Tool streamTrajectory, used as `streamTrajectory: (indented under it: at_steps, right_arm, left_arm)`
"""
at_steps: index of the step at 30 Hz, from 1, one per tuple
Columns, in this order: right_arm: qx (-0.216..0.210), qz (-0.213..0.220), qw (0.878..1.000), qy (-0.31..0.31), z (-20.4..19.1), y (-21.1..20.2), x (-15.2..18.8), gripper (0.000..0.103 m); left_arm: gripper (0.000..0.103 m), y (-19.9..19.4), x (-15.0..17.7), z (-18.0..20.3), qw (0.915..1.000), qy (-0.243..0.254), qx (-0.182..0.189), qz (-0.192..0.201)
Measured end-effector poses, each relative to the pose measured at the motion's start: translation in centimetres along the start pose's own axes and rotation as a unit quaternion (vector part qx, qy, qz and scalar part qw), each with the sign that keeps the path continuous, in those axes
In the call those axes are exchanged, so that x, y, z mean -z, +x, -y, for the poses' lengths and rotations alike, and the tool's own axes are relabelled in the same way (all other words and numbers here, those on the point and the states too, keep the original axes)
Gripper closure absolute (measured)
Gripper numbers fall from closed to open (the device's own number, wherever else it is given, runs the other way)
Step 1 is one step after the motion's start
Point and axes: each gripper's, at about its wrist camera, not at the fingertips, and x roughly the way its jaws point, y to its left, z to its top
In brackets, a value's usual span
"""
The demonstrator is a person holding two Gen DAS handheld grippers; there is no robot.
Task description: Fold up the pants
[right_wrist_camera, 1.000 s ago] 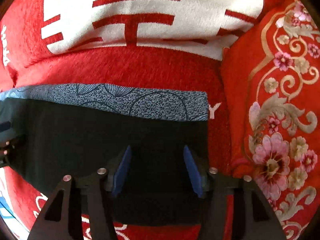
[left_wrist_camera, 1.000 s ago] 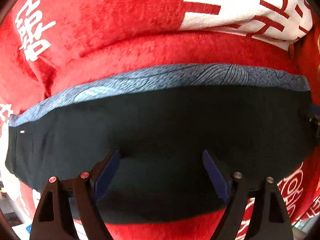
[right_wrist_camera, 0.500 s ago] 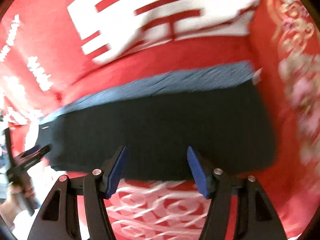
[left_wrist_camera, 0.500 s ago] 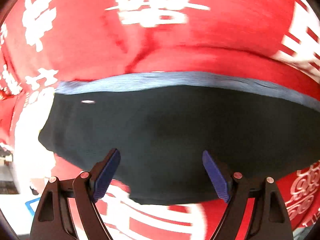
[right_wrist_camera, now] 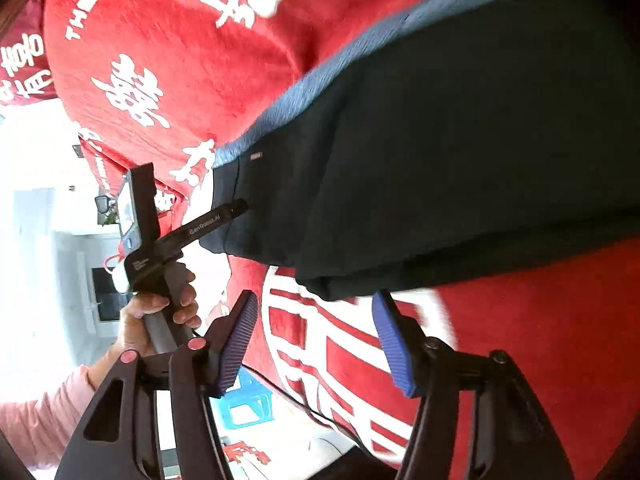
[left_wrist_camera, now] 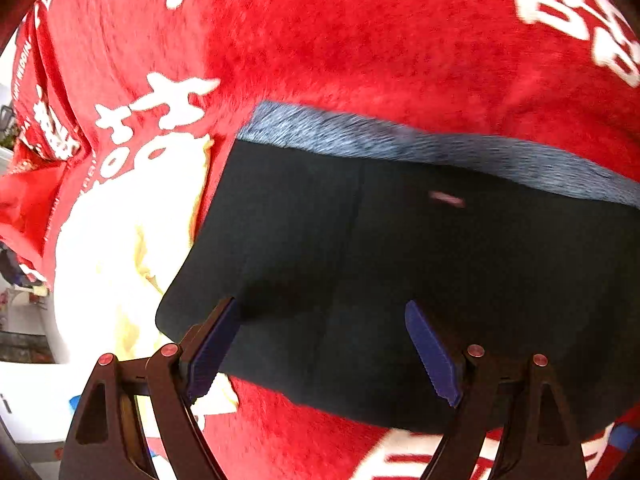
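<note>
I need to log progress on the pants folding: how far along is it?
Done: the dark pants lie folded into a flat block on the red blanket. In hand: nothing; the left gripper is open over them and the right gripper, jaws closing, holds nothing. Left: perhaps another fold.

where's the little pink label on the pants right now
In the right wrist view the small pink label sits on the dark pants just below the blue-grey waistband, near their left end, above the left hand-held gripper.
</note>
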Motion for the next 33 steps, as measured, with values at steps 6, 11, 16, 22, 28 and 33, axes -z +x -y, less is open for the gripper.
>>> streamTrajectory:
  at_steps: [6,11,16,22,28,33]
  right_arm:
    - [0.005,0.016,0.999,0.034,0.5,2.2,0.5,0.046]
    - [-0.009,0.041,0.996,0.082,1.3,2.7,-0.6,0.048]
    - [0.033,0.046,0.995,0.08,0.4,1.5,-1.7,0.092]
    - [0.094,0.037,0.993,0.065,1.4,2.0,1.4,0.094]
    - [0.104,0.026,0.993,0.048,0.9,1.4,2.0,0.087]
    - [0.151,0.005,0.989,0.01,-0.6,-1.0,1.9,0.078]
  left_arm:
    - [0.014,0.7,0.0,-0.3,0.999,0.026,0.02,0.03]
    - [0.01,0.9,0.0,-0.5,0.9985,0.014,0.048,0.023]
    - [0.01,1.0,-0.1,-1.0,0.9965,0.048,0.064,0.026]
    - [0.003,1.5,0.9,-1.3,0.9929,0.082,0.07,0.049]
    - [0.003,1.5,0.8,-1.6,0.9929,0.087,0.069,0.041]
    - [0.003,0.2,0.2,-1.3,0.9938,0.087,0.058,0.037]
